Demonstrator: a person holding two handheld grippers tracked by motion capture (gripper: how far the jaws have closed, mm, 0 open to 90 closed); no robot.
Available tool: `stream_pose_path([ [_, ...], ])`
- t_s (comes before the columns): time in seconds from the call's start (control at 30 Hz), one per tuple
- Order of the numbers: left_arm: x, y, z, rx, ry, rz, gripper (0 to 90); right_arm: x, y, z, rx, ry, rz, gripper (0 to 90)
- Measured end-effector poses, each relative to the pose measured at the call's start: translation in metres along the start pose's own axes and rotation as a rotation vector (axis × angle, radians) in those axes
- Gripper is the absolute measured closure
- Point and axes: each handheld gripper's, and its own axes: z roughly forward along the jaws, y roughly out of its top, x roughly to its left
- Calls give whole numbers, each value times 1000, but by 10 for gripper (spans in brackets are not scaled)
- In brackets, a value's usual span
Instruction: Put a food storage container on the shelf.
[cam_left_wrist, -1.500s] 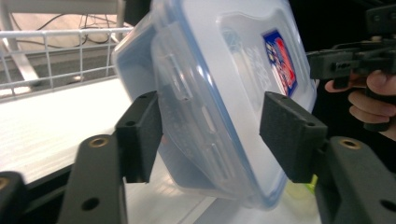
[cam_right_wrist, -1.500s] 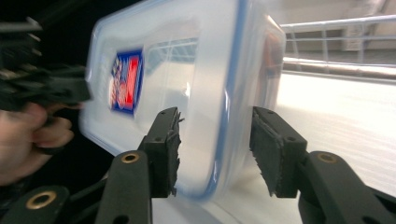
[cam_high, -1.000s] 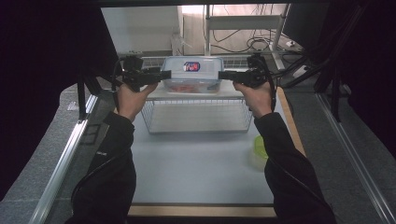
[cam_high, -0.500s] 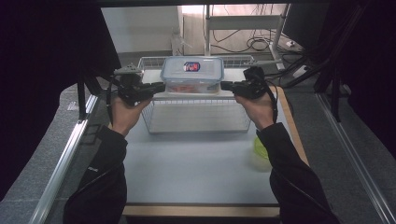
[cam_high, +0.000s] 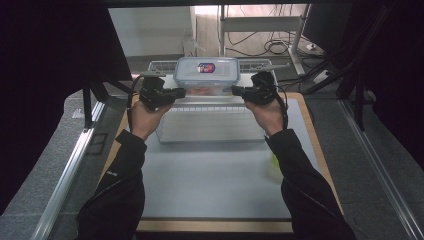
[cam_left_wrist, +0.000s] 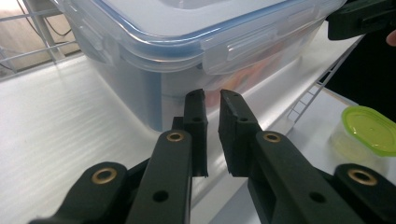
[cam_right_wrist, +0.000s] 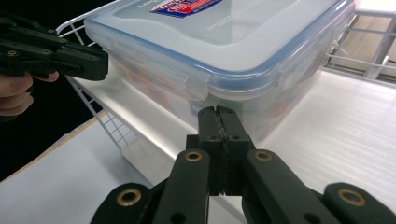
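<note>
Clear lidded box (cam_high: 207, 76) in a wire basket (cam_high: 210, 117), long axis running left to right, between two grippers. Left gripper (cam_high: 176, 92) at the left end, right gripper (cam_high: 239, 91) at the right end, about equally near. Left jaws almost closed, a thin gap, nothing between; right jaws pressed together, empty. Both just closed. Tips just beside the box walls under the lid clips. Pale table (cam_high: 215, 185), small green-lidded tub (cam_left_wrist: 366, 132) nearby; dark room, cables behind.
</note>
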Motion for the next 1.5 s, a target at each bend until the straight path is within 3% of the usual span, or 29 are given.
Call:
stream_pose_path([
  [0.27, -3, 3, 5, 9, -16, 10, 828, -2, 4, 5, -1, -27, 14, 899],
  [0.43, -8, -1, 2, 2, -18, 27, 771, 1, 2, 4, 0, -45, -11, 897],
  [0.53, -12, -5, 0, -15, -26, 35, 717, 2, 0, 0, -13, -18, 3, 872],
  [0.9, -38, -29, -9, -26, -58, 83, 522, 18, -16, -10, 5, 10, -64, 671],
  [1.13, -54, -49, -17, -40, -95, 90, 382, 30, -35, -16, 30, 33, -121, 532],
  [1.33, -66, -70, -25, -38, -94, 121, 300, 39, -54, -21, 39, 36, -155, 407],
  [1.5, -71, -89, -30, -35, -82, 94, 218, 45, -72, -27, 40, 32, -170, 324],
])
